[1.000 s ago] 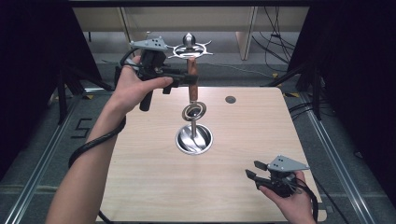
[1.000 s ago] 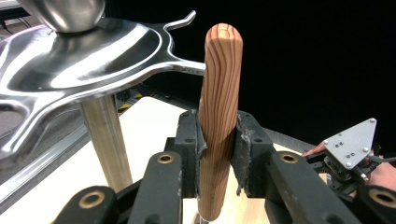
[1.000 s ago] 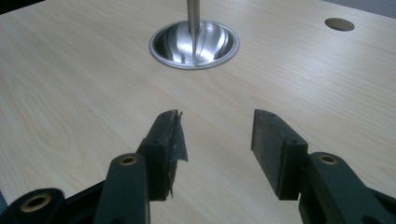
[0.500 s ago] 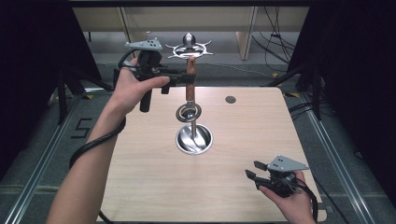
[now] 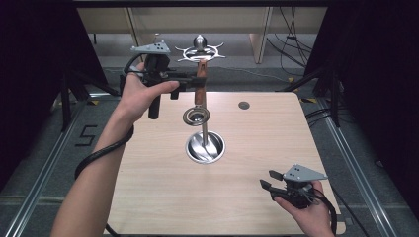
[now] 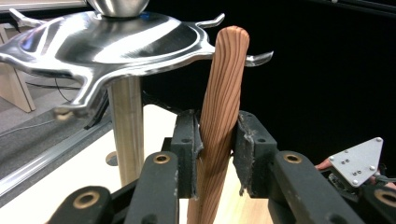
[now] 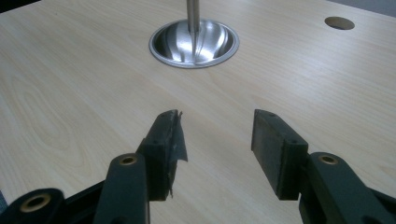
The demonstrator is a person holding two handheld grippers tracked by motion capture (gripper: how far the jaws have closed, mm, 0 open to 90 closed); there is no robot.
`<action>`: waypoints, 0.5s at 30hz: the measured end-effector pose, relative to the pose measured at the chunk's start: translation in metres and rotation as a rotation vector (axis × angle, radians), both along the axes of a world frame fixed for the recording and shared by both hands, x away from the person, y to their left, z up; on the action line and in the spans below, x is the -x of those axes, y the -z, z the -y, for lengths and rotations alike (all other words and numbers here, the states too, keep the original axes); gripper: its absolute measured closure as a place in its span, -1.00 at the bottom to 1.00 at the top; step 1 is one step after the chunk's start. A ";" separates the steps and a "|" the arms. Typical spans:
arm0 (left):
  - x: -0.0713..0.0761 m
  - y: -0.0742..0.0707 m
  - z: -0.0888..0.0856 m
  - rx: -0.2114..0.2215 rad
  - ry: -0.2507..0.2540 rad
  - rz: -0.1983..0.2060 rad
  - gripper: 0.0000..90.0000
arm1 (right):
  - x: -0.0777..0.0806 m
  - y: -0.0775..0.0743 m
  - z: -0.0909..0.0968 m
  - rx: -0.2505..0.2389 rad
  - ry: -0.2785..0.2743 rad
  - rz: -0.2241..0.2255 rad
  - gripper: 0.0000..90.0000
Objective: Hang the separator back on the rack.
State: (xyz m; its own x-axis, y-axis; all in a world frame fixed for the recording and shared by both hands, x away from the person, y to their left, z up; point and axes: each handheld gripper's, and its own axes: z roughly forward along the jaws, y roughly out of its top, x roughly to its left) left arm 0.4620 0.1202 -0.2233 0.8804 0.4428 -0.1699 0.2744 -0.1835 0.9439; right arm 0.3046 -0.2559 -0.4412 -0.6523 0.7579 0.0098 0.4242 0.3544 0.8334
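Dark curtains enclose a pale wooden table [image 5: 158, 197]. Wooden handle [image 6: 222, 116] of a long utensil, upright, pinched between the jaws of the left gripper [image 6: 215, 156] just below a star-shaped metal rack top [image 6: 107, 39]; its thin metal shaft [image 5: 204, 133] passes down through a steel ring [image 5: 196, 116] toward a round steel base [image 5: 205, 147]. Judged stiff, fairly light and top-heavy; the grained wood offers a surer hold than the slippery shaft. Right gripper [image 7: 215, 140], jaws spread and empty, rests low near the table's near right corner, well apart from the stand.
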 end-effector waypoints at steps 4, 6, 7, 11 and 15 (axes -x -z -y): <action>0.001 0.001 -0.001 0.002 -0.012 0.011 0.54 | 0.000 0.000 0.000 0.001 -0.001 -0.007 0.16; 0.002 0.002 -0.001 -0.007 -0.019 0.019 0.53 | 0.000 0.000 0.000 0.001 -0.001 -0.004 0.16; 0.002 0.002 -0.002 -0.005 -0.022 0.019 0.53 | 0.000 0.000 0.000 -0.004 0.001 -0.010 0.16; 0.005 0.001 -0.002 -0.007 -0.034 0.031 0.51 | 0.001 0.000 -0.001 -0.011 0.003 -0.027 0.16; 0.009 0.001 -0.004 -0.010 -0.052 0.052 0.47 | 0.002 0.000 -0.001 -0.014 0.011 -0.028 0.16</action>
